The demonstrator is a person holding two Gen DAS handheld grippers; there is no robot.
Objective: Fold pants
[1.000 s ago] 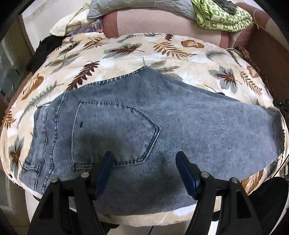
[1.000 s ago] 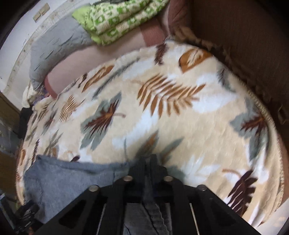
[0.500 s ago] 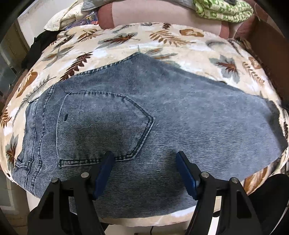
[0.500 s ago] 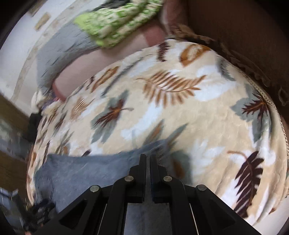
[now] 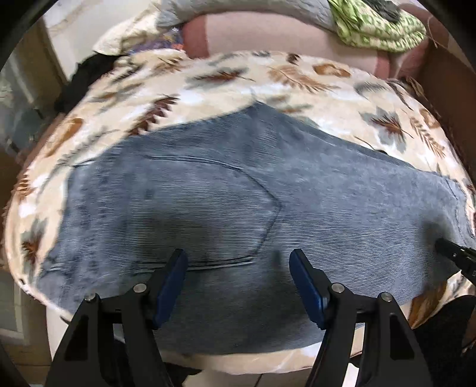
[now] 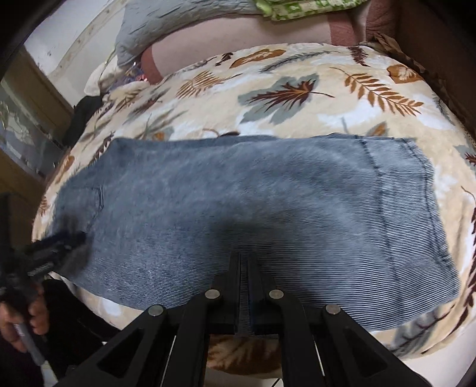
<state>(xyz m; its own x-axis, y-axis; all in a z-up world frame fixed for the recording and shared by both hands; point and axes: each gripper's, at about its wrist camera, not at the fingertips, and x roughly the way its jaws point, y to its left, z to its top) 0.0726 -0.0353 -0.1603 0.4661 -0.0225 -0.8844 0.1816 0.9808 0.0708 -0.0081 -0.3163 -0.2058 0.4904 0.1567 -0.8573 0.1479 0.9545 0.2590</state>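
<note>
- Currently the pants (image 5: 226,226) lie flat on the leaf-print blanket (image 5: 297,80) of the bed, folded into a long band running left to right, back pocket (image 5: 208,208) facing up at the left end.
- Right tool (image 6: 244,268): closed, with a strip of denim pinched between its jaws at the near edge of the pants; the grip looks meant to carry that edge over for the next fold.
- Left tool (image 5: 238,285): open, jaws apart over the pocket area, nothing between them; probably placed to pin or take the waist end.
- Edges: near edge of the pants hangs close to the near edge of the bed; hem end (image 6: 416,184) lies right.
- Open room: bare blanket far of the pants; pillows (image 6: 184,20) well beyond.
</note>
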